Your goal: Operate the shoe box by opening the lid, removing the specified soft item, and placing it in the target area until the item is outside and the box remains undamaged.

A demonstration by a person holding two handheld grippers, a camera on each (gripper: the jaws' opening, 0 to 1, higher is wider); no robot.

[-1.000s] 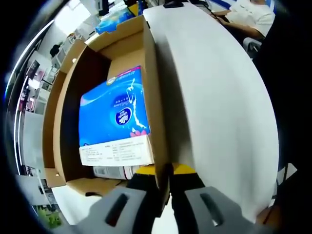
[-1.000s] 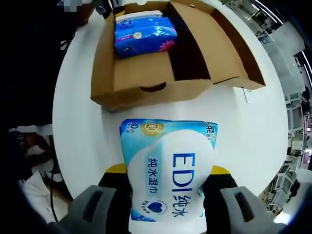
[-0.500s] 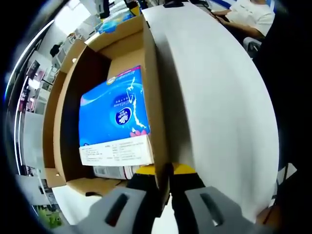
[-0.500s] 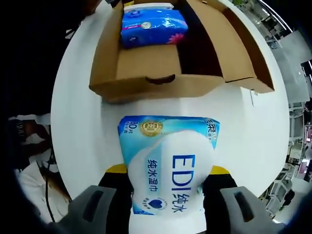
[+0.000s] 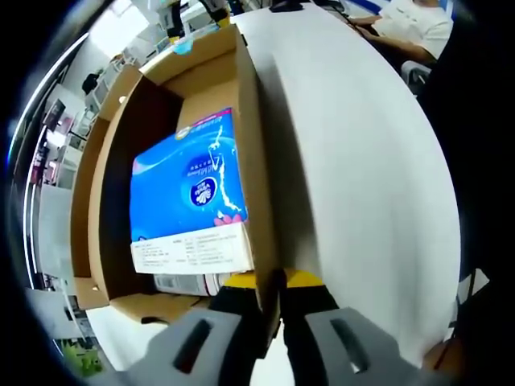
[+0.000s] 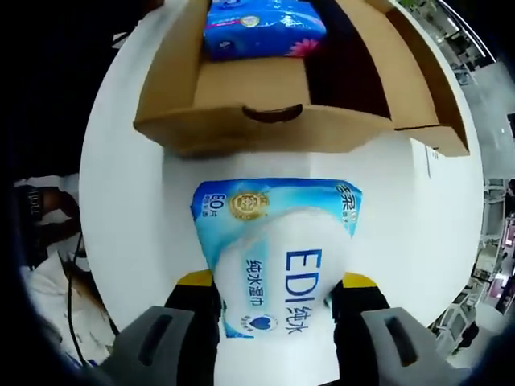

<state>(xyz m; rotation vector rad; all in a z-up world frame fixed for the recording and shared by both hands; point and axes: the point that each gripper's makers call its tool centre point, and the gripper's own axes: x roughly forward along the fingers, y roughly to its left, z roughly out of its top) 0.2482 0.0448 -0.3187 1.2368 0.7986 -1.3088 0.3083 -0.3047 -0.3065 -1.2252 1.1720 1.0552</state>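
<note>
An open brown cardboard shoe box (image 5: 245,121) lies on a white table (image 5: 362,161). Inside it rests a blue tissue pack (image 5: 189,189) with a white label end. My left gripper (image 5: 272,293) is shut on the box's side wall, one jaw inside and one outside. In the right gripper view, my right gripper (image 6: 275,310) is shut on a light blue and white wet-wipes pack (image 6: 278,249) marked EDI. This pack is outside the box, over the table just in front of the box's front wall (image 6: 257,129). The blue tissue pack (image 6: 261,20) shows inside at the top.
The box's lid (image 6: 402,72) lies folded open to the right in the right gripper view. Bare white table (image 6: 129,201) runs along both sides of the wipes pack. A person in white (image 5: 410,20) sits beyond the table's far edge. Shelves stand in the background.
In the right gripper view the wipes pack sits further out along the jaws and the box has drawn nearer. The left gripper view is unchanged.
</note>
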